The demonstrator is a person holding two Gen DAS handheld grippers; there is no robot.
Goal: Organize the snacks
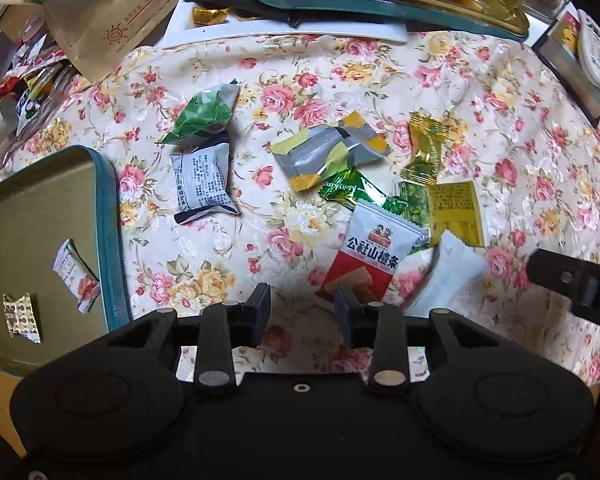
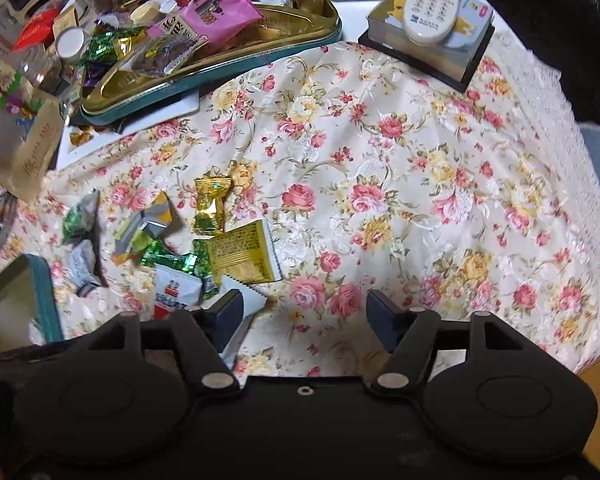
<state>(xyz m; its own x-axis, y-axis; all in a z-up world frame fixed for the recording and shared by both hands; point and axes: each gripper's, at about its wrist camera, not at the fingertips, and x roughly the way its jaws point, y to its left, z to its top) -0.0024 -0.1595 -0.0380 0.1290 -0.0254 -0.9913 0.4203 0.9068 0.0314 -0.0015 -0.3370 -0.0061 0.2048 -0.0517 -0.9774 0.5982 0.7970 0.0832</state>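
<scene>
Left wrist view shows the floral-clothed desk [image 1: 380, 64], a teal-rimmed tin tray [image 1: 40, 216] cut off at its near-left edge holding two candies, likely the sorting spot, and loose snack packets [image 1: 332, 184] mid-desk. Left tongs [image 1: 302, 312] hang narrowly parted and empty; right tongs [image 2: 304, 316] gape wide, empty, partly hiding a white packet [image 2: 248, 300].

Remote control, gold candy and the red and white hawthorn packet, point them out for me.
remote control [image 2: 434, 6], right wrist view, middle of its keypad
gold candy [image 1: 424, 148], left wrist view, centre of its wrapper
hawthorn packet [image 1: 374, 254], left wrist view, on the printed characters
</scene>
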